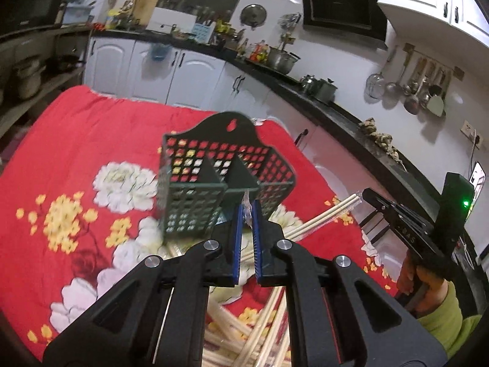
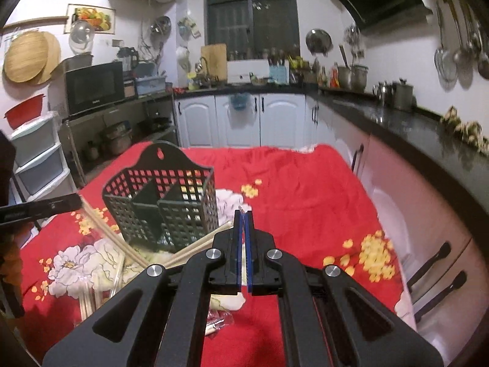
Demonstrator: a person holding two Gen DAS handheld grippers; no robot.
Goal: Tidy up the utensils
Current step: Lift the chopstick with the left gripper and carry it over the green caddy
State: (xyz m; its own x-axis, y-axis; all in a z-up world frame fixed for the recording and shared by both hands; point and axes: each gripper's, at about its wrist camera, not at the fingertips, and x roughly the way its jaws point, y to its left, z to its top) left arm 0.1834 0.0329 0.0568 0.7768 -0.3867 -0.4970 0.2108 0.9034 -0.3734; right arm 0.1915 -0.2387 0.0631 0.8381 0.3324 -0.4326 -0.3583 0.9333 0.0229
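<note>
While both hand-held tools hover above the red floral cloth (image 2: 305, 183), the left gripper (image 1: 248, 211) has its blue pads nearly together on a scrap of clear wrapper, and the right gripper (image 2: 243, 217) is likewise pinched on a thin clear film. Just beyond both tips, the black lattice utensil holder (image 1: 220, 180) stands upright on the cloth. Loose chopsticks (image 1: 244, 330) lie scattered beside and in front of the holder's base.

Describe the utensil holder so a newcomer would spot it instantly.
Start at the red floral cloth covering the table. Standing upright on it, beside scattered wooden chopsticks, is the dark green holder: the only perforated grid-walled basket, divided into compartments, with a hanging hole in its raised back.
</note>
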